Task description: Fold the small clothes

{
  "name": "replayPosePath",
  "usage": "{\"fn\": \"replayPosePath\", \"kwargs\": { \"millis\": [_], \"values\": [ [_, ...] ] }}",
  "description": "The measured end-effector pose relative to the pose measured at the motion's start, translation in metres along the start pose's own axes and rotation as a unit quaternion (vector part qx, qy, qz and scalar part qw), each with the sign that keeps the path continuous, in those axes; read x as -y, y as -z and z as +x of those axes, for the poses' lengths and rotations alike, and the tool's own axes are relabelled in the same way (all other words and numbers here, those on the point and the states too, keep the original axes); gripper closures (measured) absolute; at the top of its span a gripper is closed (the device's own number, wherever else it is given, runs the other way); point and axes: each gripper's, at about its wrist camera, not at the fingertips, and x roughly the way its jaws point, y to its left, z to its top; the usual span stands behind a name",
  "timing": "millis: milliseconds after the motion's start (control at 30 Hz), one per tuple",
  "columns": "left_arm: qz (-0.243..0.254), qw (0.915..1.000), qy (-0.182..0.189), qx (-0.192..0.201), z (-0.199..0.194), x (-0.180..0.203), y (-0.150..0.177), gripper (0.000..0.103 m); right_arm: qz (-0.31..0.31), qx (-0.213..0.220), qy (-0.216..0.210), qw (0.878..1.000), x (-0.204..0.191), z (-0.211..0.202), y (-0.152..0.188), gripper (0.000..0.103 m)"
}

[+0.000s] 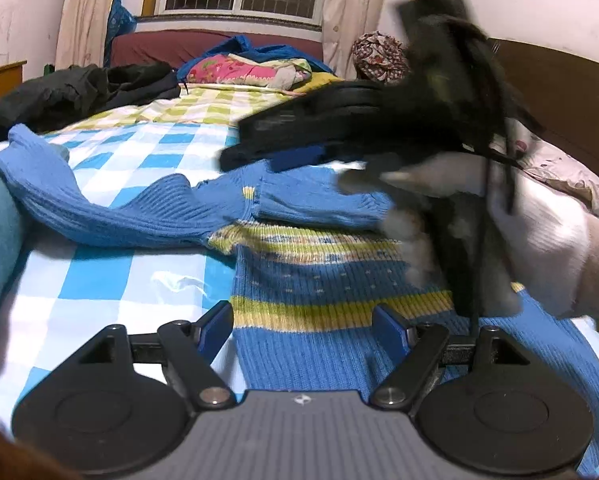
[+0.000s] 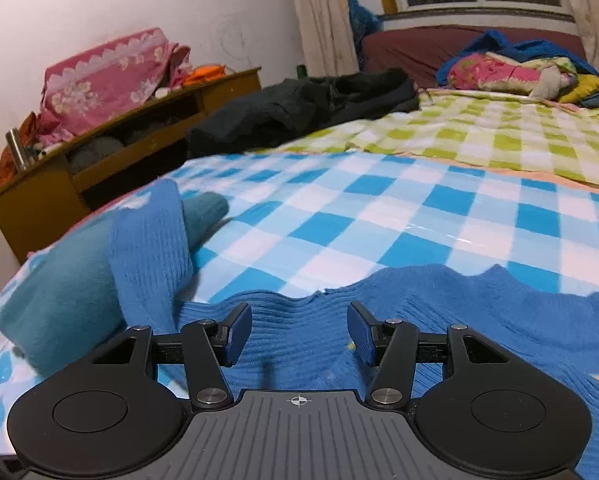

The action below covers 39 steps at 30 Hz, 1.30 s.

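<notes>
Left hand-held gripper point(image 1: 303, 330): jaws apart, nothing between them, hovering over the hem of the blue striped sweater point(image 1: 331, 280). Right hand-held gripper point(image 2: 299, 334): jaws also apart and empty, just above the sweater's blue knit up by the top edge; in the left wrist view it shows blurred, held in a white-gloved hand point(image 1: 539, 240). The sweater lies on the bed point(image 2: 379, 216), on the blue checked sheet. One sleeve point(image 1: 319, 200) looks folded in across the chest; the other sleeve point(image 1: 99, 200) is stretched out flat to the side, its cuff end draped over a teal folded garment point(image 2: 59, 300) at the bed edge. My read: fold is at an early stage, one sleeve in at most, other sleeve and the body folds left to do. Farther back: dark clothes point(image 2: 299, 108) heaped on the green checked sheet, more bedding and clothes point(image 2: 519, 68) piled near the window, none of it visibly folded. Can't tell if those belong to the job.
</notes>
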Motion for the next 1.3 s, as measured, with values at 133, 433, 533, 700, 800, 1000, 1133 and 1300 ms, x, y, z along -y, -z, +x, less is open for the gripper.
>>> {"fn": "replayPosePath", "kwargs": {
  "millis": [133,433,533,700,800,1000,1133,1300],
  "values": [
    [-0.004,1.0,0.005,0.003,-0.001,0.0,0.001,0.021,0.031,0.024,0.04,0.998,0.023,-0.035,0.014,0.05],
    [0.0,1.0,0.0,0.001,0.002,0.002,0.002,0.021,-0.036,-0.005,0.07,0.997,0.014,-0.032,0.033,0.05],
    [-0.001,1.0,0.0,-0.002,0.003,0.001,0.003,0.021,-0.086,-0.021,0.081,0.993,-0.002,-0.016,0.036,0.052],
    [-0.004,1.0,-0.001,0.0,0.001,-0.001,0.002,0.021,-0.118,-0.044,0.089,0.988,-0.011,-0.001,0.04,0.075],
    [-0.006,1.0,-0.001,0.001,0.0,-0.002,0.002,0.021,-0.125,-0.042,0.102,0.986,-0.016,-0.003,0.041,0.089],
    [-0.004,1.0,-0.001,-0.001,0.001,-0.001,0.002,0.021,-0.121,-0.027,0.094,0.988,-0.025,-0.012,0.041,0.092],
    [-0.003,1.0,-0.002,-0.005,0.002,-0.001,0.004,0.021,-0.119,-0.031,0.087,0.989,-0.029,-0.009,0.043,0.092],
    [-0.01,0.9999,-0.002,-0.009,0.004,-0.003,0.004,0.021,-0.104,-0.028,0.084,0.991,-0.028,-0.006,0.043,0.092]
  ]
}}
